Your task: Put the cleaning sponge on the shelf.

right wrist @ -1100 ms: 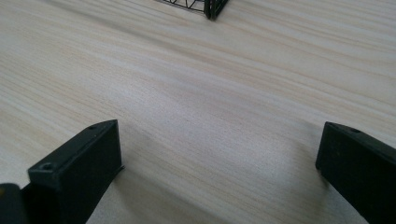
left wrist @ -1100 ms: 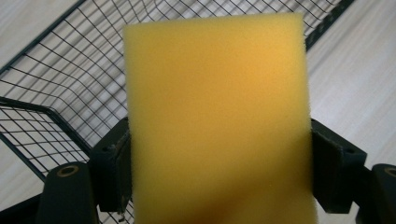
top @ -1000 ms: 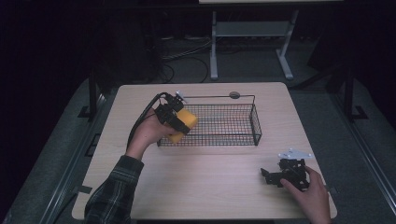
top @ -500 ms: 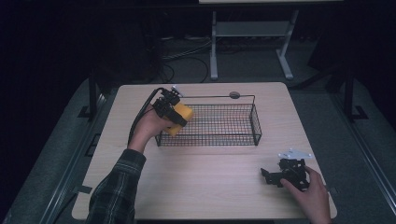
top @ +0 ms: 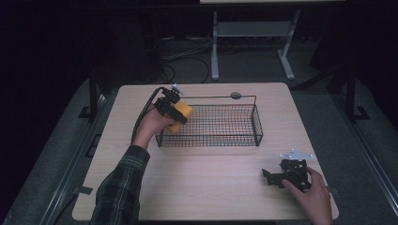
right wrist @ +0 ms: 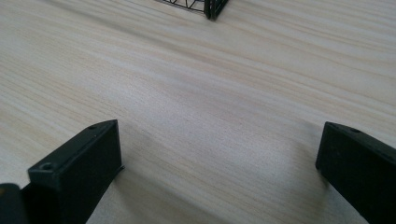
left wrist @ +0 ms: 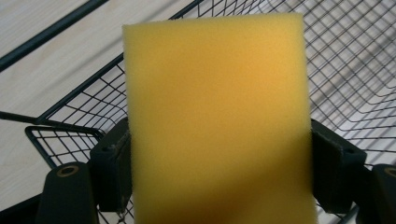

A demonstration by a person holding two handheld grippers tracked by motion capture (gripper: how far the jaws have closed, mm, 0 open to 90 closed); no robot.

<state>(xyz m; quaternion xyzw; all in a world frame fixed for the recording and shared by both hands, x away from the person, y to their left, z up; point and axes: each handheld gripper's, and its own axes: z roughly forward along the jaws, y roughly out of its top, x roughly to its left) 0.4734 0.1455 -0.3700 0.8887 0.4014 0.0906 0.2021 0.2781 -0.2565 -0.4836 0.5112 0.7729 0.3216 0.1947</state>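
Wire basket [top: 220,126] mid-table [top: 211,187], sponge [top: 182,116] over its left end, right tool [top: 277,177] on table at near-right corner

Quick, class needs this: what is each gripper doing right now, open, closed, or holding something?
Left gripper: closed on the yellow sponge, over the wire basket.
Right gripper: open, holding nothing, low over the table.

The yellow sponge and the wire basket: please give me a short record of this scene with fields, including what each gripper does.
held thing: yellow sponge, clamped between the jaws of the left gripper
sponge place: above the left end of the wire basket, not yet released
basket: black wire, standing on the wooden table, no other thing seen inside
right gripper: jaws wide apart, nothing between them, low over the table near its right front corner
hands: one hand on each gripper
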